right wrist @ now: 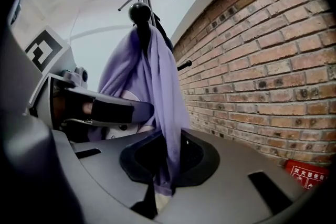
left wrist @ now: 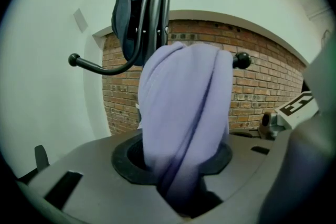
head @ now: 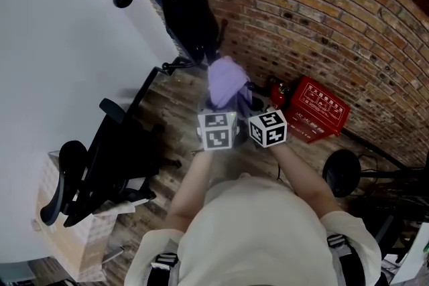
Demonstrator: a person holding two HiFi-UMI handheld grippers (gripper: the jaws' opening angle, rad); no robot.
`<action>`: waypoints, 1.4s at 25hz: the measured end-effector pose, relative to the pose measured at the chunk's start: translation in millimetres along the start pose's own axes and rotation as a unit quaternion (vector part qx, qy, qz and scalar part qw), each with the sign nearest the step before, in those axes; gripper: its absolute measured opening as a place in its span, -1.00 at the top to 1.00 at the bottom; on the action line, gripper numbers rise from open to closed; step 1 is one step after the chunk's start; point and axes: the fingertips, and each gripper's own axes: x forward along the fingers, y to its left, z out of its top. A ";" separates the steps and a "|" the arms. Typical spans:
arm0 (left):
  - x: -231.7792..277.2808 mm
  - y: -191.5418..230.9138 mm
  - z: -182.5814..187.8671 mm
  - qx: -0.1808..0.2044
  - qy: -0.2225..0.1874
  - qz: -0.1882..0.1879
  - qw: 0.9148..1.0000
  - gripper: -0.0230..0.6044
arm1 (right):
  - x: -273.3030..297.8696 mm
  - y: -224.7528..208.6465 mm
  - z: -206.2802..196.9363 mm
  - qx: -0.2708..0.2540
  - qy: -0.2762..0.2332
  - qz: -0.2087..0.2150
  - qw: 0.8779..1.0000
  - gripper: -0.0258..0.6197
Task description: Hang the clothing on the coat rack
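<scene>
Lilac garment (head: 226, 80) (soft, thick knit by look of it) draped over knob-tipped arm (right wrist: 140, 12) of rack (head: 194, 3). It is bunched in long vertical folds, with ends hanging down on both sides of arm. Rack black, upright, close beside brick wall (head: 322, 23). Curved arms end in round knobs, and thin hooks splay at top, above garment.

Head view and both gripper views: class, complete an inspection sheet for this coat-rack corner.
Surface: wooden plank floor.
Job's things: lilac garment draped over a peg of the black coat rack; dark item hangs higher.
Clutter: red fire-extinguisher box, black office chair, cardboard box.
Grippers: left tongs and right tongs both shut on the lilac garment.
Cables: black cable on the floor.
Surroundings: brick wall, white wall.
</scene>
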 end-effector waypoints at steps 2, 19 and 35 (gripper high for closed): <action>-1.7 0.1 -1.4 0.003 0.003 -0.004 1.000 0.44 | -2.2 0.5 -0.3 -0.007 0.001 -0.004 1.000 0.87; -55.8 9.5 -8.4 0.012 -0.004 -0.026 1.000 -0.07 | -47.5 2.5 9.8 -0.050 0.002 -0.069 0.996 0.48; -172.6 26.0 -41.5 -0.036 -0.027 -0.059 0.997 0.32 | -134.0 91.7 3.6 -0.047 -0.032 -0.123 0.991 0.54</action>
